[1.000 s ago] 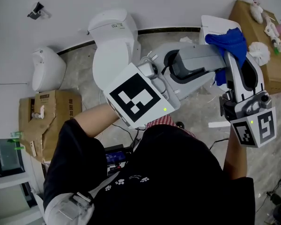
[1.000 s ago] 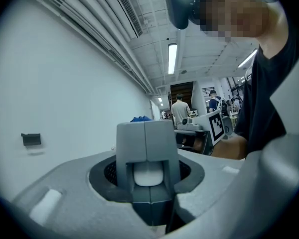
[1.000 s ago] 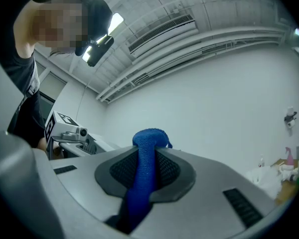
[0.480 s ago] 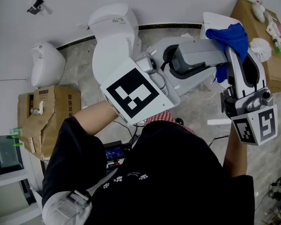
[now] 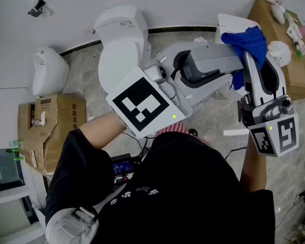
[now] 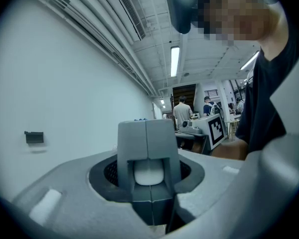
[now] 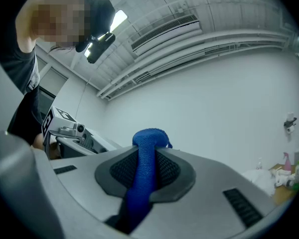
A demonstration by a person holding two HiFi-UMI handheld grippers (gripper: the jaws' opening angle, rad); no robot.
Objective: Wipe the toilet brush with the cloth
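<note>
Person (image 5: 157, 187) is standing just right of the toilet (image 5: 121, 44), holding both grippers out in front; left gripper (image 6: 147, 158) is reaching away from the toilet; its fingers (image 6: 109, 172) are standing fairly wide, clamping the brush (image 5: 280, 51) by its grey handle (image 6: 147, 133); handle end is facing the left gripper view, showing a seam down the middle and a white oval inset; white bristle head is sticking out on the side far from the toilet, over the edge of a box (image 5: 295, 70); right gripper (image 7: 145, 156) is coming in from the person's side, further from the toilet, crossing the left gripper's tip; its fingers (image 7: 174, 172) are pinching narrow on the blue cloth (image 5: 246, 40); cloth is bunching over the handle just short of the bristle head, touching the left gripper's tip, with a fold hanging below; in the right gripper view the cloth is running as a tight strip between the fingers and bulging out past them.
</note>
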